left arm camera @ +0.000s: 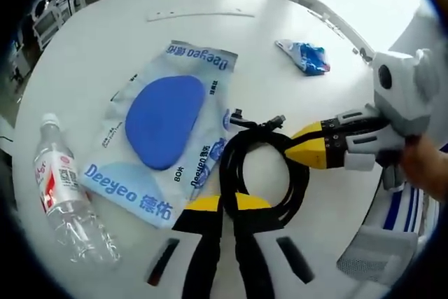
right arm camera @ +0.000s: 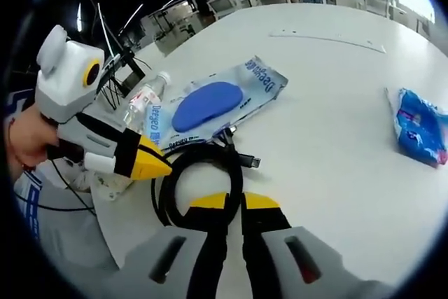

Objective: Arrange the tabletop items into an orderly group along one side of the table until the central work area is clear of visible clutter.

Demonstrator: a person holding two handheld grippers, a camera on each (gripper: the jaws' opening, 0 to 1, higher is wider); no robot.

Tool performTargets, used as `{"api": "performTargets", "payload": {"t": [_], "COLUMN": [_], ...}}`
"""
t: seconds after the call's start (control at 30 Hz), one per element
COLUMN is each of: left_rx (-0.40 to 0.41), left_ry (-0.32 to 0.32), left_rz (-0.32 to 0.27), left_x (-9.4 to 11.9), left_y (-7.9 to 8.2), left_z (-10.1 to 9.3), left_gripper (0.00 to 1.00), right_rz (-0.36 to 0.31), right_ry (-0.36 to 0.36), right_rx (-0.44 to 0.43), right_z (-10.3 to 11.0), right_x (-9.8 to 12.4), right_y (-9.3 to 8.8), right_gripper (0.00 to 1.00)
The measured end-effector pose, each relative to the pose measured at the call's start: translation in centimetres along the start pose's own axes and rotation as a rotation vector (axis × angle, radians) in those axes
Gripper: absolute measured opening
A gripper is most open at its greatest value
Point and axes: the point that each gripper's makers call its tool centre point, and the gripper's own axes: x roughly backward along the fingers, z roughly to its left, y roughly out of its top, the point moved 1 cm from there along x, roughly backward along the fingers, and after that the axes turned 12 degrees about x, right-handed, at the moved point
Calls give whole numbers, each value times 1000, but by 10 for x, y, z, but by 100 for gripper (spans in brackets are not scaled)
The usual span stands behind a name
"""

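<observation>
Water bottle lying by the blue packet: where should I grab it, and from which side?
Take the water bottle across its labelled middle, coming down from above with the fingers straddling its width. It lies flat on its side on the table, cap pointing away from the left gripper, clear of the blue packet, so both long sides look open. The clear body is smooth; the label band probably gives the surest hold.

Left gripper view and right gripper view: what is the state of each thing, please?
left gripper: shut on black cable
right gripper: shut on black cable
black cable: coiled, flat on table
water bottle: capped, lying down
Deeyeo pack: lying flat
blue packet: lying flat
</observation>
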Motion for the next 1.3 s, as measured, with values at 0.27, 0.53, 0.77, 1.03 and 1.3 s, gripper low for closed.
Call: {"api": "performTargets", "payload": {"t": [0.27,0.53,0.77,1.03,1.3], "left_rx": [2,1,-6,-17,-39], "left_ry": [-12,-30,-46,-71,-100], "left_rz": [-9,-16,-28,-47,-65], "left_x": [3,8,13,17,22], "left_y": [3,5,10,17,27], "left_z": [-4,-12,-22,-38,-57], "left_gripper": [1,0,0,0,0], "right_rz": [-6,-17,-29,-44,-62], "right_ry": [-3,-4,-10,-19,-44], "right_rx": [-17,-32,-43,-46,-49], "right_z": [-1,-4,-7,-15,-23], "right_x": [6,16,27,46,66], "right_y": [0,4,6,10,14], "right_gripper": [2,1,1,1,1]}}
